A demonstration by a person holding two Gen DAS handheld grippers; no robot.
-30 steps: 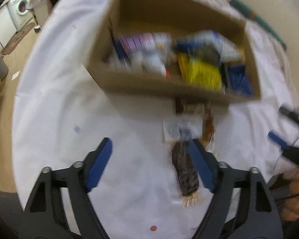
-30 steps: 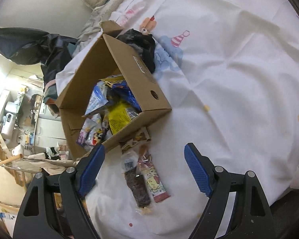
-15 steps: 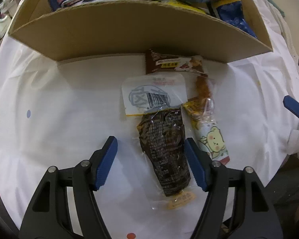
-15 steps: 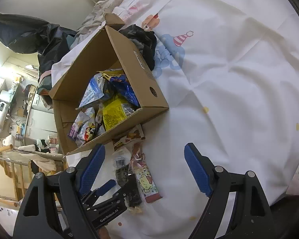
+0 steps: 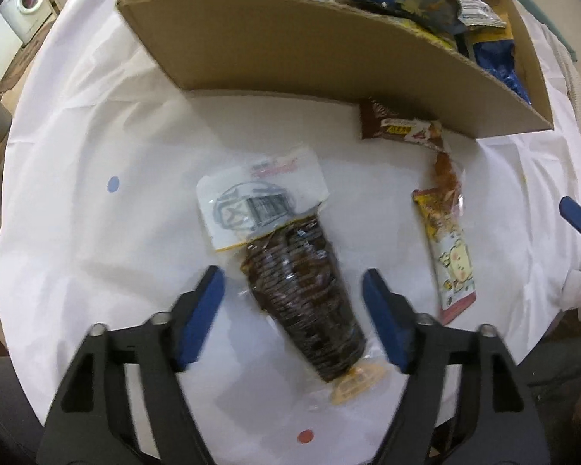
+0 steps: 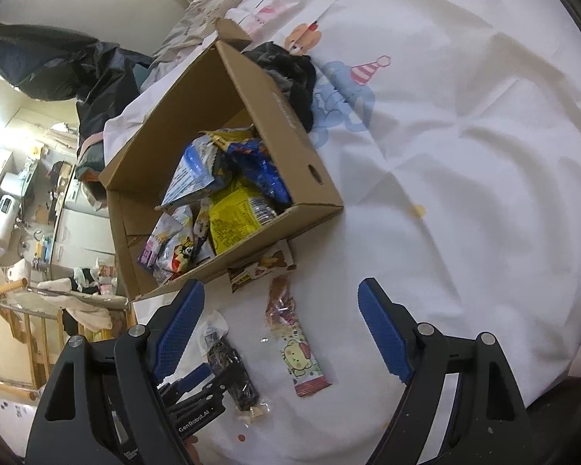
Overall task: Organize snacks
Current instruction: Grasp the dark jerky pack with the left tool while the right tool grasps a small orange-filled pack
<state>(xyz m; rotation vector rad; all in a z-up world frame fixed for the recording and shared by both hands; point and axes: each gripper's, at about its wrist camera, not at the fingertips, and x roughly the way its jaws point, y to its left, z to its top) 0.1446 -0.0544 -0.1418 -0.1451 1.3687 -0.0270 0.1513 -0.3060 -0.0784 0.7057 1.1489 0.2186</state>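
A clear packet of dark snack with a white barcode label point(image 5: 302, 302) lies on the white sheet in front of a cardboard box point(image 5: 290, 46) full of snack bags. My left gripper point(image 5: 292, 277) points down over it. Its jaws are opening, one on each side of the packet, and the pads do not press on it. To the right lie a brown chocolate bar point(image 5: 399, 126) and a long packet with a bear print point(image 5: 451, 255). My right gripper point(image 6: 281, 290) hovers open above the bear packet point(image 6: 298, 352) with nothing in it. The left gripper point(image 6: 197, 383) shows low left in the right wrist view.
The box point(image 6: 290, 124) stands open-topped on a printed white sheet point(image 6: 464, 155). A black cloth point(image 6: 290, 73) lies behind it. The sheet's edge runs close below both grippers. A dark bag point(image 6: 58, 62) and room clutter lie beyond the left side.
My left gripper sank toward the sheet and settled over the dark packet, with its jaws now wider apart. It came into the right wrist view. The right gripper stayed put.
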